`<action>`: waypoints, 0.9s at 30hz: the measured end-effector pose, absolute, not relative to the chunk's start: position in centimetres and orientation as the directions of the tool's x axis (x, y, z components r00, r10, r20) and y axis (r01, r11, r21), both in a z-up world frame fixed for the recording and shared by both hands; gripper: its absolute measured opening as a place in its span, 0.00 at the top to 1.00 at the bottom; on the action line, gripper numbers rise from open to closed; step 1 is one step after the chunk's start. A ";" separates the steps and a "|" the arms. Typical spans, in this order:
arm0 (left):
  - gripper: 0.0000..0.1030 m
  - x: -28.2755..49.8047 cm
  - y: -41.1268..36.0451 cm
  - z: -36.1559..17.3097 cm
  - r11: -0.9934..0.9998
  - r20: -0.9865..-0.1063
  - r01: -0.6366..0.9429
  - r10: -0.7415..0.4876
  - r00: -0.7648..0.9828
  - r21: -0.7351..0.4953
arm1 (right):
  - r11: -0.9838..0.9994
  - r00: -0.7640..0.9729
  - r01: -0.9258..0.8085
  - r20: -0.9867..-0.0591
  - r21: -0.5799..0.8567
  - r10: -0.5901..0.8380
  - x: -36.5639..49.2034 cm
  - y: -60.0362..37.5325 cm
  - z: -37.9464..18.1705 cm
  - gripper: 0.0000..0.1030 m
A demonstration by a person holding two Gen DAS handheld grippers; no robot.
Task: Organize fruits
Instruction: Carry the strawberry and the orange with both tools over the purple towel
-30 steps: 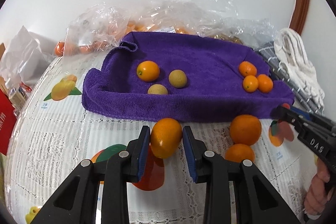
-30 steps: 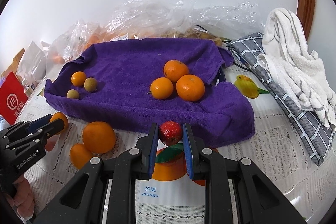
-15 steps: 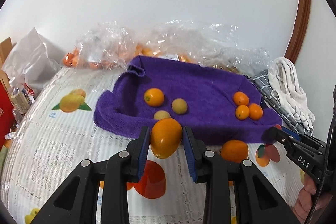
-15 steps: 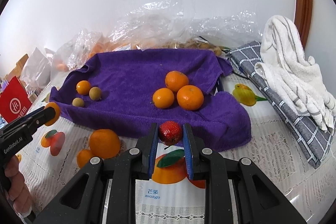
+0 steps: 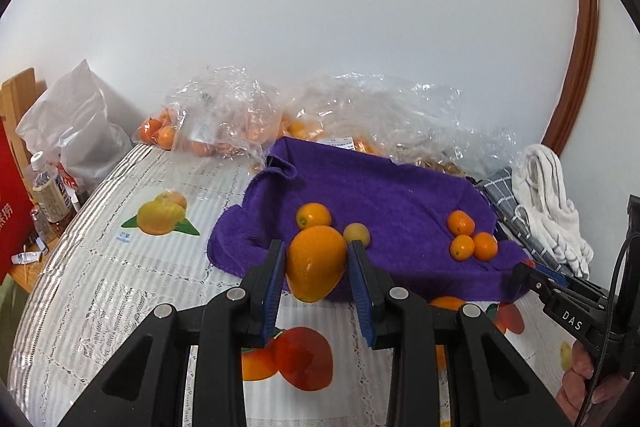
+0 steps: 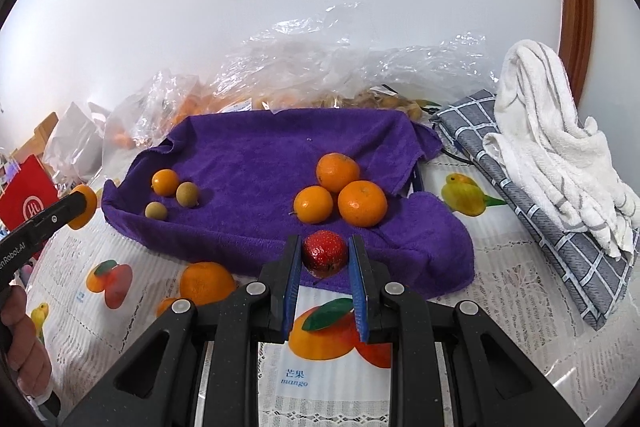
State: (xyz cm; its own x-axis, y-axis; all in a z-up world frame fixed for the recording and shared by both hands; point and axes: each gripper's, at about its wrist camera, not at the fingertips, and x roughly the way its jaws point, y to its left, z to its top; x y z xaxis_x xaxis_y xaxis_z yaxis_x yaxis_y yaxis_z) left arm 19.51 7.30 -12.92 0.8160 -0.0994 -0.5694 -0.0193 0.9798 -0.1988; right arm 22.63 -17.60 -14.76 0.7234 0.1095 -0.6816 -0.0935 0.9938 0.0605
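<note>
In the left wrist view, the left gripper point(image 5: 317, 265) fills the lower centre of the frame, its jaws clamped on an orange fruit point(image 5: 316, 262) that sits squarely between the blue pads and pokes out above and below them. The fruit is held off the surface, in front of the near edge of the purple towel point(image 5: 384, 195). Just behind it on the towel lie a small orange point(image 5: 313, 215) and a pale round fruit point(image 5: 356, 233). Toward the right of the towel three small oranges point(image 5: 472, 241) sit touching each other.

In the right wrist view, the right gripper point(image 6: 324, 259) occupies the lower centre, its jaws clamped on a red strawberry point(image 6: 324, 252) pinched between the pad tips. The strawberry hangs over the towel's front edge. Directly beyond it, at frame centre, are the same three oranges in a tight cluster. At the left of the towel, the small orange lies beside two brownish round fruits point(image 6: 187, 193).

On the patterned cloth covering the surface point(image 6: 500, 279), lower left of this view, a larger orange point(image 6: 207, 283) rests just off the towel, with another partly hidden behind the gripper body. At the back are clear plastic bags point(image 6: 320, 67) of fruit. At the right, a white towel point(image 6: 560, 147) lies on a grey checked cloth point(image 6: 560, 247).
</note>
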 end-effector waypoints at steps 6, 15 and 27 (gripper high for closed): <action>0.71 19.5 8.3 -12.6 0.974 -0.571 -0.039 -0.099 0.815 -0.224 | 0.994 0.726 -0.093 -0.679 0.059 0.108 22.2 -17.5 -13.1 0.78; 0.71 20.0 9.2 -11.8 0.975 -0.596 -0.069 -0.074 0.799 -0.213 | 0.990 0.732 -0.120 -0.668 0.070 0.136 21.1 -16.6 -10.0 0.78; 0.71 22.3 9.3 -6.3 0.983 -0.601 -0.048 -0.071 0.796 -0.179 | 0.988 0.746 -0.132 -0.648 0.080 0.152 24.9 -15.7 -7.1 0.78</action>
State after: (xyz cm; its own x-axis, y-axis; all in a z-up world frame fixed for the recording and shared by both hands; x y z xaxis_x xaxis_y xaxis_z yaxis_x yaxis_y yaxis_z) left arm 22.28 9.34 -6.28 0.7958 -0.0711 -0.6013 -0.0479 0.9826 -0.1795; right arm 24.92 -15.73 -7.06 0.7461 0.1522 -0.6482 -0.1317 0.9880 0.0803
